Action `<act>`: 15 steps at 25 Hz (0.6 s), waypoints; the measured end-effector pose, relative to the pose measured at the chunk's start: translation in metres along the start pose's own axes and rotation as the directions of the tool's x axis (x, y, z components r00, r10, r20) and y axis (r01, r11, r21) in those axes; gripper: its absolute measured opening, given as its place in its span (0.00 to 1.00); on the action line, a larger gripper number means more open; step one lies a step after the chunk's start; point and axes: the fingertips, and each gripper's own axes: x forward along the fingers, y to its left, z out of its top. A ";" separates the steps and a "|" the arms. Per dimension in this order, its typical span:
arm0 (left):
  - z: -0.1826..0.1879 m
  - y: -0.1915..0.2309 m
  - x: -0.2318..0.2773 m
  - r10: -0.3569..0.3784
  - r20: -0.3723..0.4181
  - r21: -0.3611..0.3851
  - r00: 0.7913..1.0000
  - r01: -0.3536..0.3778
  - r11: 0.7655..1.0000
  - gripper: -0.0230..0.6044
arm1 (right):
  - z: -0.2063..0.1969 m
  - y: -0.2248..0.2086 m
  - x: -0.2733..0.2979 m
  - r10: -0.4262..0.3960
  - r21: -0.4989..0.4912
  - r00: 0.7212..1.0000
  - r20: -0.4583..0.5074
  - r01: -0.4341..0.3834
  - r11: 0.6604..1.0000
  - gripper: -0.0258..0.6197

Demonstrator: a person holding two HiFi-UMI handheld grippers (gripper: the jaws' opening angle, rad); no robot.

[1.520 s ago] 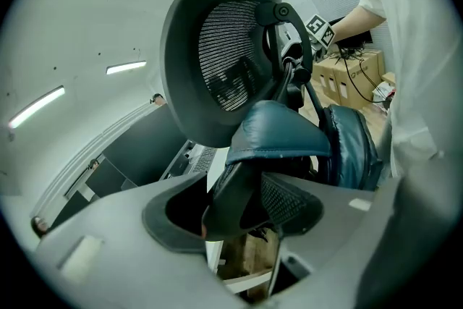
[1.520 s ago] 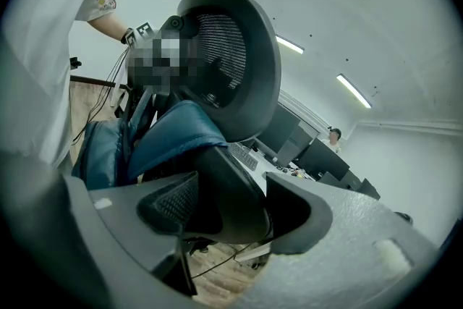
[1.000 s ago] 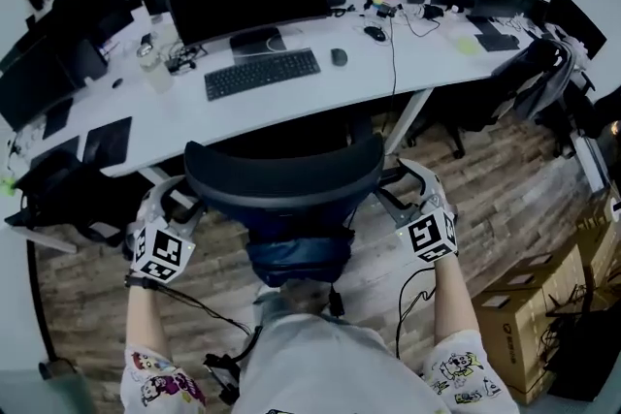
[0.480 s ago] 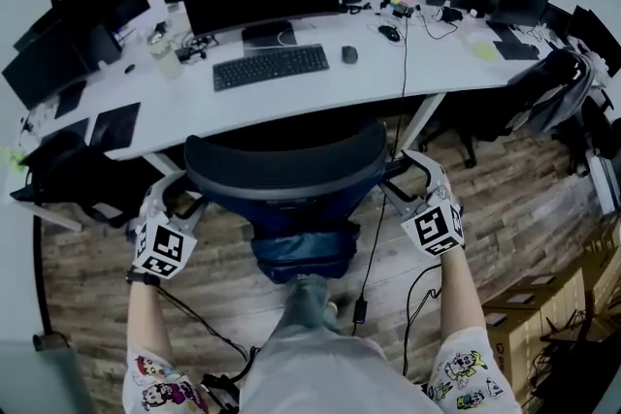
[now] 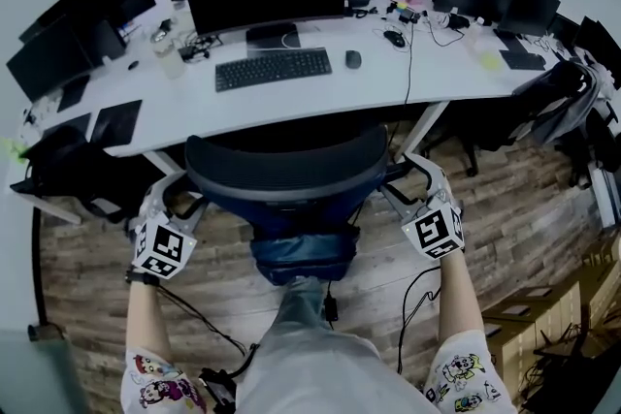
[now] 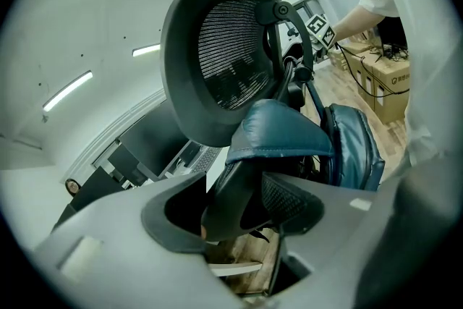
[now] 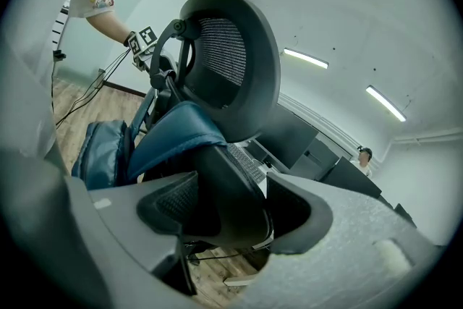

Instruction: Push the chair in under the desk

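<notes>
While the left gripper (image 5: 175, 202) and right gripper (image 5: 408, 177) each pinch one of the stiff armrests (image 7: 226, 202), the hefty office chair (image 5: 287, 172) should probably roll evenly toward the desk (image 5: 291, 102).

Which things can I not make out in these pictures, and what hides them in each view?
- Chair wheels: in the head view the backrest and the person's leg cover them; both gripper views miss them.
- Seat front and its gap to the desk: hidden behind the backrest in the head view.
- Small items left of the keyboard: too small to name.
</notes>
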 end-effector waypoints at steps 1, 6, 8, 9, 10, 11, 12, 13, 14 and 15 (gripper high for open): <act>0.000 0.000 0.001 0.000 0.000 0.000 1.000 0.000 1.000 0.44 | 0.000 -0.001 0.001 0.003 0.001 1.000 0.001 -0.003 1.000 0.49; 0.002 0.002 0.003 0.001 0.002 0.000 1.000 -0.001 1.000 0.44 | -0.002 -0.008 0.005 -0.001 -0.006 1.000 -0.011 0.001 1.000 0.49; 0.002 0.003 0.005 0.003 0.000 0.000 1.000 -0.003 1.000 0.44 | -0.002 -0.010 0.007 0.009 -0.006 1.000 0.000 -0.009 1.000 0.49; 0.002 0.004 0.006 0.004 -0.001 0.000 1.000 -0.004 1.000 0.44 | -0.002 -0.010 0.009 0.016 -0.006 1.000 0.006 -0.016 1.000 0.49; 0.002 0.005 0.007 0.006 -0.002 -0.002 1.000 -0.006 1.000 0.44 | -0.002 -0.011 0.011 0.021 -0.006 1.000 0.009 -0.020 1.000 0.49; 0.002 0.006 0.008 0.009 -0.003 -0.004 1.000 -0.009 1.000 0.44 | -0.002 -0.012 0.012 0.023 -0.008 1.000 0.008 -0.023 1.000 0.50; 0.001 0.007 0.009 0.012 -0.005 -0.005 1.000 -0.012 1.000 0.44 | -0.002 -0.013 0.014 0.026 -0.011 1.000 0.008 -0.026 1.000 0.50; 0.001 0.008 0.010 0.013 -0.007 -0.005 1.000 -0.013 1.000 0.44 | -0.002 -0.014 0.016 0.030 -0.012 0.999 0.009 -0.030 0.999 0.50; 0.001 0.009 0.011 0.015 -0.009 -0.007 1.000 -0.015 1.000 0.44 | -0.002 -0.015 0.018 0.035 -0.012 0.999 0.013 -0.035 0.999 0.50; 0.001 0.010 0.013 0.017 -0.010 -0.010 1.000 -0.017 1.000 0.44 | -0.003 -0.017 0.021 0.039 -0.012 0.999 0.016 -0.039 0.999 0.50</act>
